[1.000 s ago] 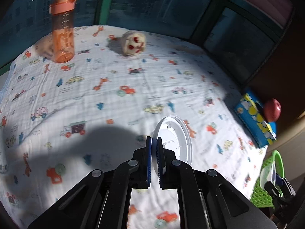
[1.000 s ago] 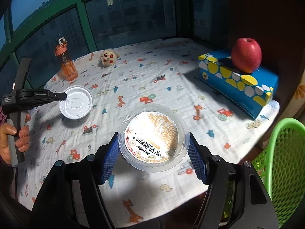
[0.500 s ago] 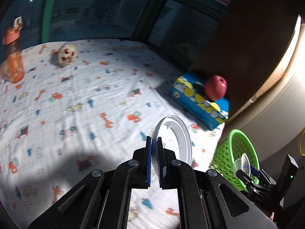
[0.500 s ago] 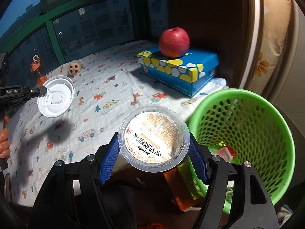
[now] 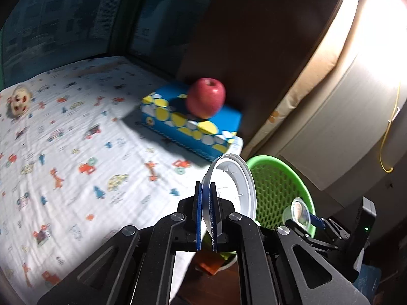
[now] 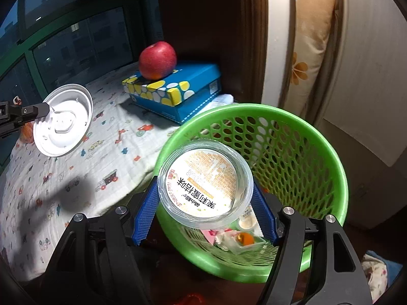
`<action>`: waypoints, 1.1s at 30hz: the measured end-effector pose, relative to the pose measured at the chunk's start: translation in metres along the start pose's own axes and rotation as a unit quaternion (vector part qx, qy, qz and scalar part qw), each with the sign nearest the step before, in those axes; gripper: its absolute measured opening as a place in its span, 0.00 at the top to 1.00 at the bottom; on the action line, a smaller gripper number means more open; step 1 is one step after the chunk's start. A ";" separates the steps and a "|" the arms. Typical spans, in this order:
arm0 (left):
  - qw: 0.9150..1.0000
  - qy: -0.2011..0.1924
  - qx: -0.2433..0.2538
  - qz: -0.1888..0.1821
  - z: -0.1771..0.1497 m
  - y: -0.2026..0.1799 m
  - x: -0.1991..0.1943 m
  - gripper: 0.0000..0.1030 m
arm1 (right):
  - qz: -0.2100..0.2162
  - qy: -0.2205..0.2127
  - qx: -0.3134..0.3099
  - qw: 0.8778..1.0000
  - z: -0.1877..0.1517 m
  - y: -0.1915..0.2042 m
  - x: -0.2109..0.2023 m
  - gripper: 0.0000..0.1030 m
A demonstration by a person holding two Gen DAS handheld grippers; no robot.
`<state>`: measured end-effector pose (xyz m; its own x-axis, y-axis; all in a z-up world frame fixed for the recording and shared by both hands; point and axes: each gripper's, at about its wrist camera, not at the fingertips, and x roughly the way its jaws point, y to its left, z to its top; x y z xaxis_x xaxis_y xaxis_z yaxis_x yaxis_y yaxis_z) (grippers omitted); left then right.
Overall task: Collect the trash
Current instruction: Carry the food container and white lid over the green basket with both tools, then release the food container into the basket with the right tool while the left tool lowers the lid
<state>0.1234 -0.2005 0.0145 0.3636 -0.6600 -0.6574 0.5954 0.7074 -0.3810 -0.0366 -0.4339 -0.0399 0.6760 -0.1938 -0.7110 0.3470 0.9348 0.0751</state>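
- Over the last second both claws swung off the table toward the green basket; drop-off looked imminent.
- Right claw, spread wide, gripped the clear cup above the basket's 9 o'clock rim.
- Left claw, nearly closed, pinched the white lid edge-on, at 9 o'clock of the basket.

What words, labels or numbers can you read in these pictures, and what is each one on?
"茉莉雪梨茶", upside down: round label of the clear plastic cup in the right gripper.
Small red print and a faint number beside it: too small to read.
White plastic lid in the left gripper: no text.
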 end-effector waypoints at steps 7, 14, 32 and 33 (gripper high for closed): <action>0.999 0.021 0.038 -0.024 -0.001 -0.048 0.028 0.95 | -0.023 0.010 0.031 0.999 -0.006 -0.035 0.003 0.31; 0.996 0.041 0.062 -0.042 -0.004 -0.081 0.055 0.95 | -0.029 0.006 0.056 0.998 -0.016 -0.056 -0.005 0.25; 0.990 0.102 0.081 -0.056 -0.031 -0.119 0.114 0.94 | -0.020 -0.017 0.081 0.996 -0.030 -0.069 -0.033 0.18; 0.990 0.104 0.082 -0.057 -0.032 -0.120 0.115 0.94 | -0.020 -0.017 0.081 0.996 -0.031 -0.069 -0.033 0.18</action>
<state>0.0708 -0.3530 -0.0365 0.1425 -0.6541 -0.7428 0.7385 0.5700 -0.3602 -0.1032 -0.4830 -0.0427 0.6800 -0.2429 -0.6918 0.4729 0.8664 0.1606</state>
